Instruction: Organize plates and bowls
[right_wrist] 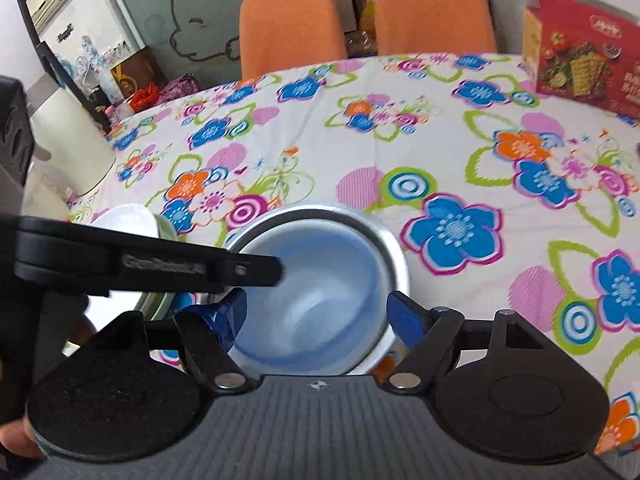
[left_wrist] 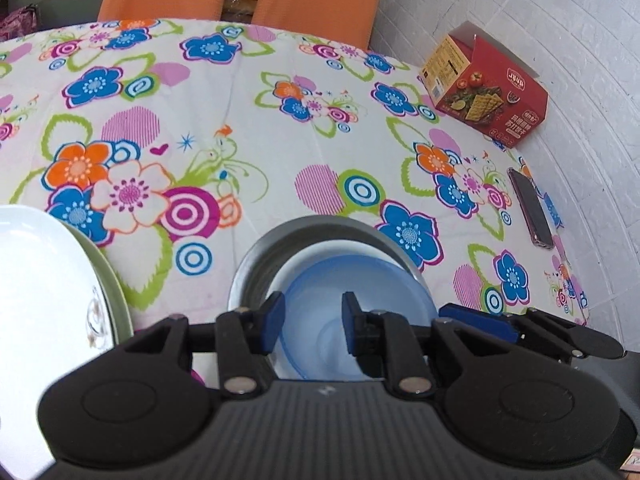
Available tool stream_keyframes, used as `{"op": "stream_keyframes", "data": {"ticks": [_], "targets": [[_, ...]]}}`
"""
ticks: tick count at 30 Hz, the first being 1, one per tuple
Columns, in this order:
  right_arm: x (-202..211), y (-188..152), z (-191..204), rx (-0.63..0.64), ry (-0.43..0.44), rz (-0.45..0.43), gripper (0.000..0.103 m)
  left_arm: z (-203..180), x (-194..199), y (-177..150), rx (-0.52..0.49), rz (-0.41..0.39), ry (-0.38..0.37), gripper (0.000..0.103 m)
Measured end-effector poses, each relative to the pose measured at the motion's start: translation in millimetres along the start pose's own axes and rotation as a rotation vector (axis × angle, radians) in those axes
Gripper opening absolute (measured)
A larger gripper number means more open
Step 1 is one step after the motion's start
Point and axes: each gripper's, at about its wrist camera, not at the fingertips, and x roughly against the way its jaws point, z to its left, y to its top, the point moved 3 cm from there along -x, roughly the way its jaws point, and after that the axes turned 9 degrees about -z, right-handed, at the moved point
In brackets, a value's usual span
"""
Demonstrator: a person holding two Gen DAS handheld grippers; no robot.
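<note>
Through my left wrist camera the left tool [left_wrist: 313,322] hangs narrowly parted over the blue bowl [left_wrist: 360,300] nested in the metal bowl [left_wrist: 312,228], and through my right one the right tool [right_wrist: 318,314] gapes wide over that blue bowl [right_wrist: 316,300].

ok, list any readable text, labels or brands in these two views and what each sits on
Nothing can be read with certainty.
Red cracker box: white logo badge and large pale characters on the front, too blurred to read; fine print on its orange side is too small.
Left gripper: embossed lettering along the arm, as seen in the right wrist view, is blurred.
Phone, bowls, floral tablecloth: no text visible.
</note>
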Motion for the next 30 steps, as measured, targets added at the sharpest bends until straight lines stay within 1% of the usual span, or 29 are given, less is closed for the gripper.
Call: {"op": "stream_keyframes", "data": {"ticks": [1,3,6,10,12,13,14,15,16,17,19,21,24,26,30], "targets": [[3,1,-2,0.005,-0.014,-0.017,0.063,1,4,3,-0.004,-0.017,-0.003,0.028],[11,3,-10,0.000,-0.039,-0.063,0.063,2,15,6,-0.008,-0.056,-0.023,0.042],[24,-1,-19,-0.020,-0.061,-0.139,0.064,1,30,7,-0.036,-0.114,-0.033,0.043],[36,-21,-18,-0.045,-0.103,-0.250,0.064,-2,44,-3,-0.078,-0.185,-0.003,0.051],[41,-38,-15,-0.090,-0.108,-0.315,0.064,0,53,-11,-0.070,-0.233,0.004,0.054],[44,-46,-15,-0.129,-0.103,-0.350,0.064,3,59,-16,-0.058,-0.267,-0.002,0.059],[44,-54,-15,-0.174,-0.087,-0.389,0.064,8,64,-21,-0.028,-0.308,-0.009,0.061],[41,-57,-15,-0.188,-0.065,-0.392,0.064,11,67,-24,-0.004,-0.329,-0.006,0.062],[33,-56,-15,-0.174,-0.041,-0.354,0.064,13,66,-25,0.001,-0.330,0.007,0.062],[26,-53,-14,-0.151,-0.042,-0.316,0.064,14,64,-25,-0.014,-0.317,0.027,0.062],[19,-50,-15,-0.107,-0.099,-0.310,0.064,16,58,-21,-0.046,-0.313,0.065,0.062],[12,-48,-19,-0.084,-0.155,-0.304,0.064,20,50,-19,-0.052,-0.308,0.094,0.062],[0,-46,-29,-0.098,-0.151,-0.259,0.064,26,33,-16,-0.054,-0.260,0.100,0.062],[-5,-46,-31,-0.110,-0.140,-0.247,0.064,28,22,-16,-0.054,-0.229,0.103,0.062],[-16,-44,-28,-0.070,-0.150,-0.205,0.065,29,3,-18,-0.090,-0.184,0.120,0.062]]}}
